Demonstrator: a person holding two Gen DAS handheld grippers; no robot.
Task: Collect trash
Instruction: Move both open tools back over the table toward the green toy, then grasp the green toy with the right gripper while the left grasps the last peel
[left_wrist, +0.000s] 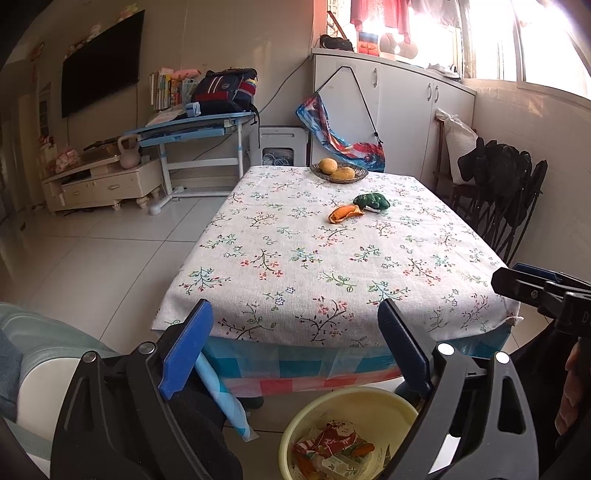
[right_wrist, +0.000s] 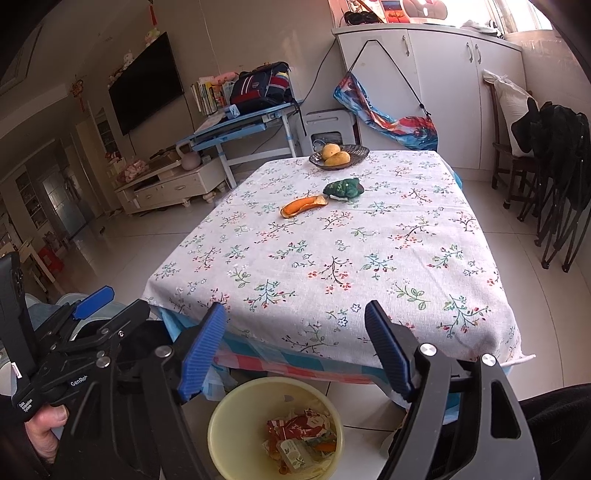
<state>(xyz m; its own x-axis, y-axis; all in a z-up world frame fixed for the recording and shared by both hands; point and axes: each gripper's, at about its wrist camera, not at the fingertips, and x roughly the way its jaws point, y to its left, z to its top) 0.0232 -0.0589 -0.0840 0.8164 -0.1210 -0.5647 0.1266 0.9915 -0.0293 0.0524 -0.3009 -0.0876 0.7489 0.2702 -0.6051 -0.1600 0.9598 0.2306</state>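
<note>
A pale yellow bin (left_wrist: 295, 428) (right_wrist: 225, 417) stands on the floor below the table's near edge, holding red and white wrappers and orange scraps (right_wrist: 299, 439). An orange peel (left_wrist: 345, 213) (right_wrist: 303, 205) and a crumpled green wrapper (left_wrist: 372, 201) (right_wrist: 343, 188) lie on the far half of the floral tablecloth (left_wrist: 332, 266) (right_wrist: 351, 258). My left gripper (left_wrist: 295, 347) is open and empty, above the bin at the table's near edge. My right gripper (right_wrist: 295, 347) is open and empty, also above the bin.
A dark bowl with two yellow fruits (left_wrist: 339, 170) (right_wrist: 338, 155) sits at the table's far edge. Dark folding chairs (left_wrist: 506, 206) (right_wrist: 554, 177) stand to the right. White cabinets (right_wrist: 436, 85), a blue desk (left_wrist: 192, 129) and a TV stand line the back.
</note>
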